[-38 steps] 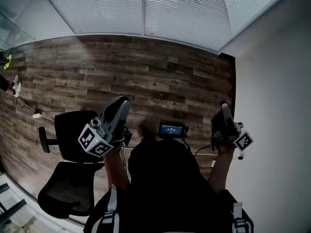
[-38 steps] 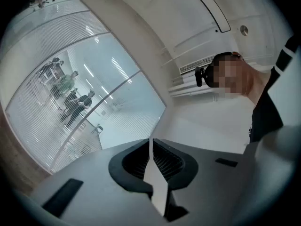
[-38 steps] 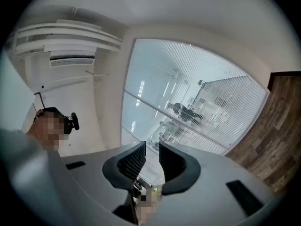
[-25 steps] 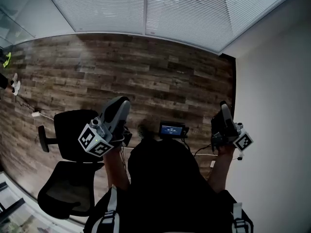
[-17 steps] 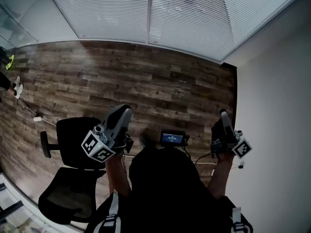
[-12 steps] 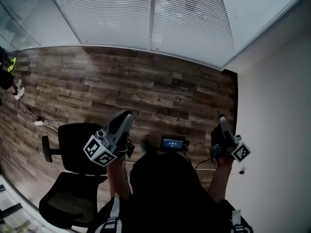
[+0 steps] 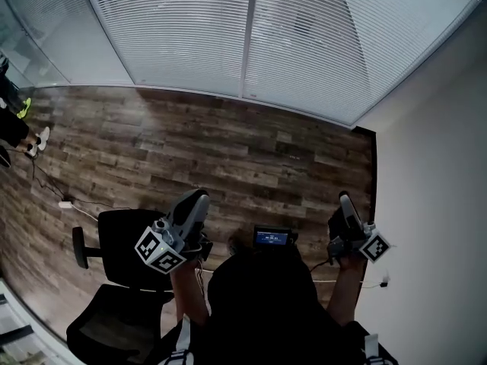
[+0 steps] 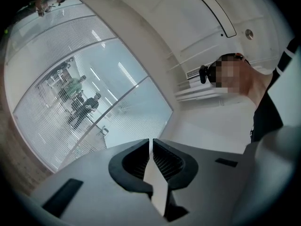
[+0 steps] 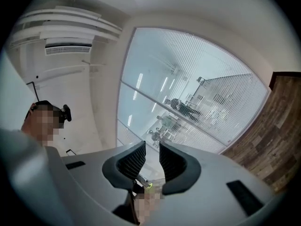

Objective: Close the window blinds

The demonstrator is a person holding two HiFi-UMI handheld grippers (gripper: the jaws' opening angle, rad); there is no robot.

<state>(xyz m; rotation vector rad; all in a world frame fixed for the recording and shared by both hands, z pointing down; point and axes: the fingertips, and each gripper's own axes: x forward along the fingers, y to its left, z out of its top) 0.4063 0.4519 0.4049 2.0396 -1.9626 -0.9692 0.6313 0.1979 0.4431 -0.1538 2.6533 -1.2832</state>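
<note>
Wooden floor (image 7: 228, 143) stretches to the blinds (image 7: 175, 29); black chair (image 7: 114, 238) flanks the closed left tongs (image 7: 199, 198); right tongs (image 7: 344, 198) slightly parted, empty.

I see a dark wood-plank floor (image 7: 228, 150) running up to a wide window (image 7: 251, 29) that lets in pale, even daylight. A plain white wall (image 7: 434, 166) closes the right side. A black office chair (image 7: 114, 242) stands at lower left.
</note>
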